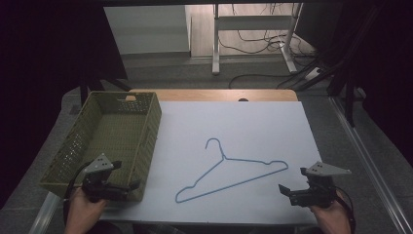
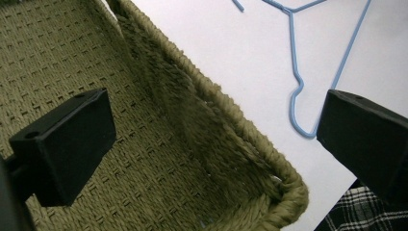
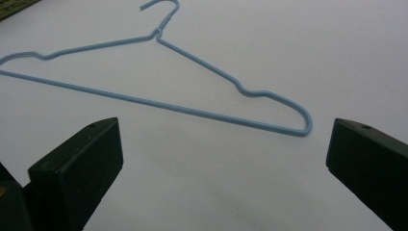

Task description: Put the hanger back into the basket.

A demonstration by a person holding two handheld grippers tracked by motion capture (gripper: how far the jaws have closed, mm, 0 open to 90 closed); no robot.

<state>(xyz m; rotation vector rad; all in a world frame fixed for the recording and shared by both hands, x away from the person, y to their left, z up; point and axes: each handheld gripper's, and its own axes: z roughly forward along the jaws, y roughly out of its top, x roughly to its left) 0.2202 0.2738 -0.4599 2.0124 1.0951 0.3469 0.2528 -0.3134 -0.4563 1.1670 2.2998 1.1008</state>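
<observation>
Blue wire hanger [image 1: 233, 169] lies flat on the white table surface [image 1: 253, 126], hook pointing away from the person, just right of the woven basket [image 1: 146, 141].

Left gripper [image 1: 127, 187] is held low in the left hand [image 1: 84, 207] at the basket's near right corner, aimed towards the hanger; its jaws stand wide apart, one over the basket's inside, the other over the white surface, gripping nothing.

Right gripper [image 1: 285, 191], in the right hand [image 1: 331, 217], sits near the hanger's right shoulder, apart from it, pointing left. Its jaws are spread wide and empty, the hanger's right end [image 3: 300, 122] lying between and beyond them.
</observation>
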